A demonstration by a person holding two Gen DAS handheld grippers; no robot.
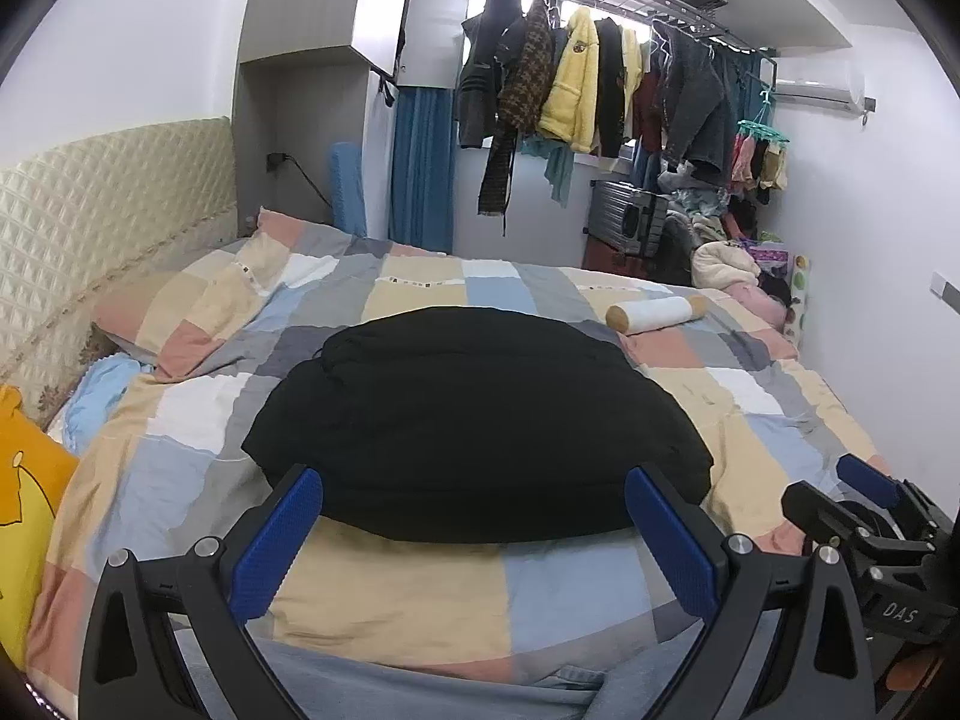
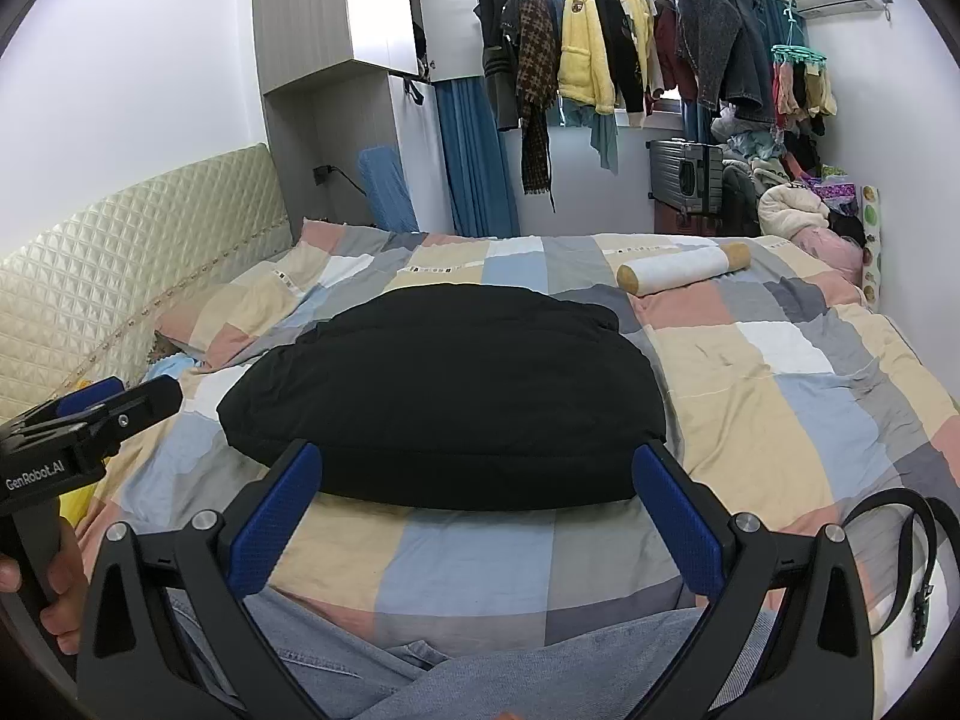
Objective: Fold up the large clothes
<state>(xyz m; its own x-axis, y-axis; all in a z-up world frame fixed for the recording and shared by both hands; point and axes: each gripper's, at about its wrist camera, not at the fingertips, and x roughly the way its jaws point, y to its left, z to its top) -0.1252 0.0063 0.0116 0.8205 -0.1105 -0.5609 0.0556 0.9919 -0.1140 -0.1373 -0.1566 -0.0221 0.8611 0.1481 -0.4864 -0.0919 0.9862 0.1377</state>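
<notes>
Ahead on the checked quilt [image 1: 384,588], a black garment [image 1: 474,426] folded into a thick rounded bundle, lying flat near the middle of the bed. Left gripper [image 1: 474,534] hovering at the near edge of that bundle, blue pads [image 1: 276,540] spread wide apart, nothing between them; bundle's near hem just beyond the fingertips, not pinched. Right gripper [image 2: 477,507] likewise gaping wide and holding nothing, poised before the same near hem of the garment [image 2: 444,396]. Both side by side, the right one's tip [image 1: 864,483] showing at the far right of the left wrist view, the left one [image 2: 90,414] at the left edge of the right wrist view. Beyond the bundle to the right, a white rolled bolster [image 2: 684,267] on the quilt. Pillow [image 1: 198,312] to the far left by the padded headboard [image 1: 102,216]. Black belt [image 2: 900,546] coiled on the quilt at near right. Denim cloth [image 2: 480,660] bunched closest, under the grippers. Hanging clothes [image 2: 630,54] on a rail along the far wall.
</notes>
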